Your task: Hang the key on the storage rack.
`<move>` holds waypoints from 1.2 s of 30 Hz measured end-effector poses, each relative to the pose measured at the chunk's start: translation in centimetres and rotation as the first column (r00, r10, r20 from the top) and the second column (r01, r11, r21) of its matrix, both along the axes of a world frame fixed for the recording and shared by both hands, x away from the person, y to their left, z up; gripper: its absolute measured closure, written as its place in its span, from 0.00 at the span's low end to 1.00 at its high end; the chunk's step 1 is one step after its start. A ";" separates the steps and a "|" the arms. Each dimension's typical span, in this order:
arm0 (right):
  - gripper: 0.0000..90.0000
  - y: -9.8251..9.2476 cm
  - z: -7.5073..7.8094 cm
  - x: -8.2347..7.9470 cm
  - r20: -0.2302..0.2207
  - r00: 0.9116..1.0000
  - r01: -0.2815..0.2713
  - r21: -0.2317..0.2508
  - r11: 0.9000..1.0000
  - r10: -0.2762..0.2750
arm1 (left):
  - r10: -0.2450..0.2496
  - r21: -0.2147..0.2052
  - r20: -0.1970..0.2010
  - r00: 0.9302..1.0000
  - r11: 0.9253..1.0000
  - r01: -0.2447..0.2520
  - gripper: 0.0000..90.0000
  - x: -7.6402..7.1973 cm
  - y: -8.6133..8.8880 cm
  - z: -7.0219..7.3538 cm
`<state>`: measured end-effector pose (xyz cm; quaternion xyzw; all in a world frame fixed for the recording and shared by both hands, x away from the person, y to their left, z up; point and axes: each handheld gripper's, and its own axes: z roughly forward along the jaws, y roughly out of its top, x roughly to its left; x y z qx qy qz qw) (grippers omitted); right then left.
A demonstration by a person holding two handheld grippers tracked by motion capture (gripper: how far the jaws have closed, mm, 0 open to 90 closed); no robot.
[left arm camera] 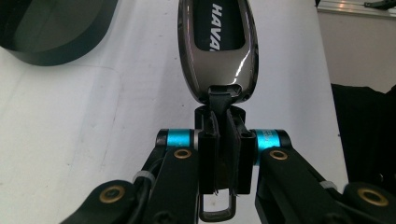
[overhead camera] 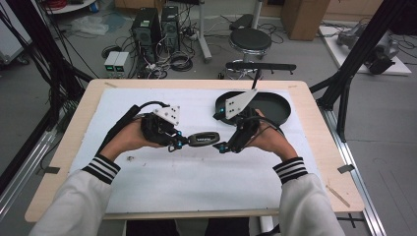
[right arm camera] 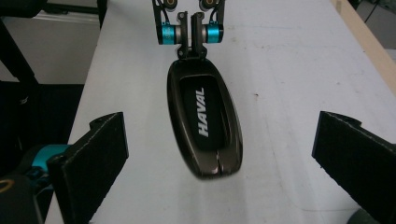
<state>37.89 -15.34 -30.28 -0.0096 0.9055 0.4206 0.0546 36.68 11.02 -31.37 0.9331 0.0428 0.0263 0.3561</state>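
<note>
A glossy dark-brown key fob (overhead camera: 204, 139) marked HAVAL hangs level above the white mat between both grippers. My left gripper (overhead camera: 179, 143) is shut on the fob's dark tab end (left arm camera: 219, 100); a metal ring (left arm camera: 217, 210) sticks out behind the pads. In the left gripper view the fob (left arm camera: 217, 46) points away from the left gripper (left arm camera: 219, 122). My right gripper (overhead camera: 223, 146) faces it from the other side and stands open. In the right gripper view the fob's free end (right arm camera: 205, 121) lies between the wide-apart pads (right arm camera: 100, 144) without touching them, and the left gripper (right arm camera: 189, 32) holds the far end.
A black round tray (overhead camera: 285, 110) sits on the table at the back right, seen also in the left gripper view (left arm camera: 46, 42). The white mat (overhead camera: 196, 182) covers most of the wooden table (overhead camera: 324, 147). A black stool and computer cases stand on the floor beyond.
</note>
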 end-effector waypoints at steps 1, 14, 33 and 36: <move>0.03 0.3 0.0 -0.1 -0.001 1.000 -0.005 -0.014 1.000 0.005 | -0.004 0.002 0.001 1.000 1.000 0.004 0.93 0.0 -0.1 0.0; 0.17 2.5 -1.0 0.0 -0.024 0.997 -0.074 -0.157 0.985 0.071 | -0.021 0.028 0.001 1.000 0.999 0.021 0.93 -0.1 -0.8 -0.1; 0.36 3.8 -2.1 0.2 -0.094 0.993 -0.088 -0.257 0.962 0.066 | -0.045 0.064 -0.001 0.999 0.997 0.045 0.93 0.0 -1.4 -0.8; 0.37 3.9 -2.2 0.1 -0.098 0.993 -0.089 -0.265 0.960 0.066 | -0.047 0.064 -0.003 0.999 0.997 0.047 0.93 -0.1 -1.5 -0.9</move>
